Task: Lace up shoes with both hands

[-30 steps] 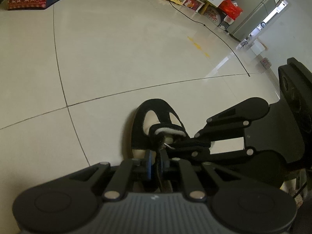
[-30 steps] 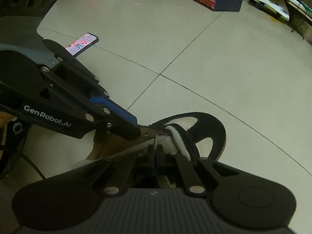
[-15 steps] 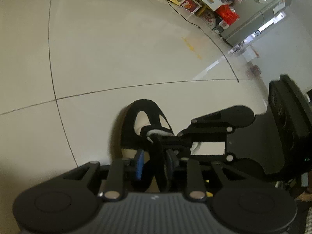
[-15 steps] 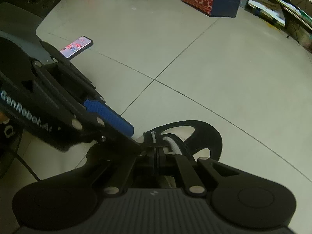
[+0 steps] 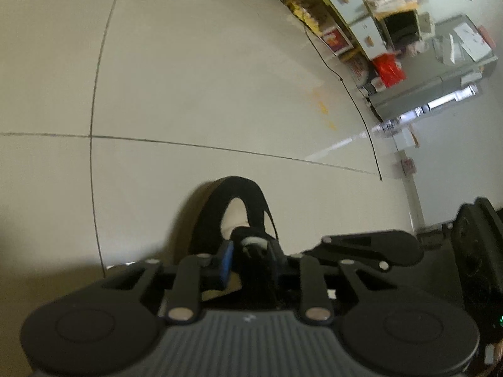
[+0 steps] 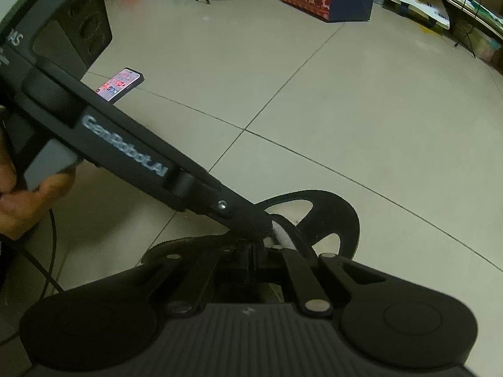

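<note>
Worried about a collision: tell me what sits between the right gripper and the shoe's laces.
Nothing separate does. The right gripper is already at the shoe, but the left gripper reaches into the same lacing area, crowding it.

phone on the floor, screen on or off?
On. The phone lies face up on the floor tiles, its screen lit with rows of colourful app icons.

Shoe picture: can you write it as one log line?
black-and-cream suede shoe: on tiled floor | left tool: closing over tongue | right tool: shut

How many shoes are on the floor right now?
1: a black and cream shoe on the tiled floor, directly ahead of both hand-held grippers, which partly cover it. A second shoe could be hidden behind them.
</note>
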`<state>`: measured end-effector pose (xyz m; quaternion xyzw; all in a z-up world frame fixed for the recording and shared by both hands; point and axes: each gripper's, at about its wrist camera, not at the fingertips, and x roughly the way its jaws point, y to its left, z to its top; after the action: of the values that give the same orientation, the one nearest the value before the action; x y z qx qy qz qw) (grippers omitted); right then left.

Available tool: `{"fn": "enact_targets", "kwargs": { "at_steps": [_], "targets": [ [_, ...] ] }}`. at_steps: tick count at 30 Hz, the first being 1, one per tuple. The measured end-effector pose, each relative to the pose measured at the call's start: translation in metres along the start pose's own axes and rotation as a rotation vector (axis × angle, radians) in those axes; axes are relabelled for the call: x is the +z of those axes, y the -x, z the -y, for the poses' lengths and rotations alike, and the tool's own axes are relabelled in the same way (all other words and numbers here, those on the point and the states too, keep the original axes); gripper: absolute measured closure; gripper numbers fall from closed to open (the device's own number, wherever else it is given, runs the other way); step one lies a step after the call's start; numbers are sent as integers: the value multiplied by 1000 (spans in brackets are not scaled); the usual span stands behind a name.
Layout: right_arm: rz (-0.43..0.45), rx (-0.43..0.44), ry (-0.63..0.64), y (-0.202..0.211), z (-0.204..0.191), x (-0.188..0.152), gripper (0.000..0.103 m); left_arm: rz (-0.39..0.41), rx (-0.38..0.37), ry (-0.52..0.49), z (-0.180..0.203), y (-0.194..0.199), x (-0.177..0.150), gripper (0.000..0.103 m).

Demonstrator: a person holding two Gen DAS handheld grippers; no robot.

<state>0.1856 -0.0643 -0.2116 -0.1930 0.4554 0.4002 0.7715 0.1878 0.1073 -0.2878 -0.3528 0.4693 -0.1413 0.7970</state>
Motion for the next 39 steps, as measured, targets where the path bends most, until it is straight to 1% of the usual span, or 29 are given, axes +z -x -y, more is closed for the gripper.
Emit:
{"fn": "enact_targets", "kwargs": {
  "at_steps": [1, 2, 3, 6, 8, 10, 12, 15, 21, 23, 27, 30, 31, 34, 36, 37, 39],
  "targets": [
    [1, 0, -5, -1, -1, -2, 100, 8, 9, 6, -1, 0, 0, 94],
    [2, 1, -12, -1, -1, -4, 100, 15, 9, 12, -2, 0, -1, 95],
    [3, 2, -20, 0, -1, -5, 99, 24, 7, 10, -1, 1, -2, 98],
    [3, 1, -43, 2, -3, -7, 98, 50, 50, -63, 13, 2, -4, 99],
    [7, -15, -47, 3, -3, -5, 98, 64, 73, -86, 19, 4, -5, 100],
    [19, -38, -46, 7, -5, -6, 94, 74, 89, -91, 20, 7, -3, 100],
    [40, -59, -46, 13, -7, -10, 79, 85, 107, -106, 22, 11, -3, 100],
    [67, -73, -72, 24, -7, -18, 73, 103, 138, -141, 26, 18, -3, 100],
    [60, -119, -103, 24, -5, -32, 71, 137, 212, -192, 23, 34, 2, 100],
    [67, -123, -123, 29, -3, -37, 70, 153, 245, -188, 16, 41, 6, 100],
    [74, -130, -140, 26, -1, -36, 69, 171, 316, -136, -7, 54, 13, 100],
    [73, -131, -141, 27, -3, -36, 69, 171, 385, -125, -21, 61, 16, 99],
    [72, -132, -142, 27, -3, -35, 69, 166, 417, -127, -24, 62, 16, 99],
    [70, -129, -142, 26, -3, -34, 69, 122, 554, -127, -32, 58, 17, 99],
    [69, -129, -143, 25, -3, -33, 69, 92, 601, -102, -40, 56, 17, 99],
    [68, -129, -145, 26, -2, -33, 69, 80, 614, -99, -43, 56, 17, 103],
    [67, -129, -152, 26, -2, -34, 69, 58, 633, -105, -48, 55, 18, 103]
  ]
}}
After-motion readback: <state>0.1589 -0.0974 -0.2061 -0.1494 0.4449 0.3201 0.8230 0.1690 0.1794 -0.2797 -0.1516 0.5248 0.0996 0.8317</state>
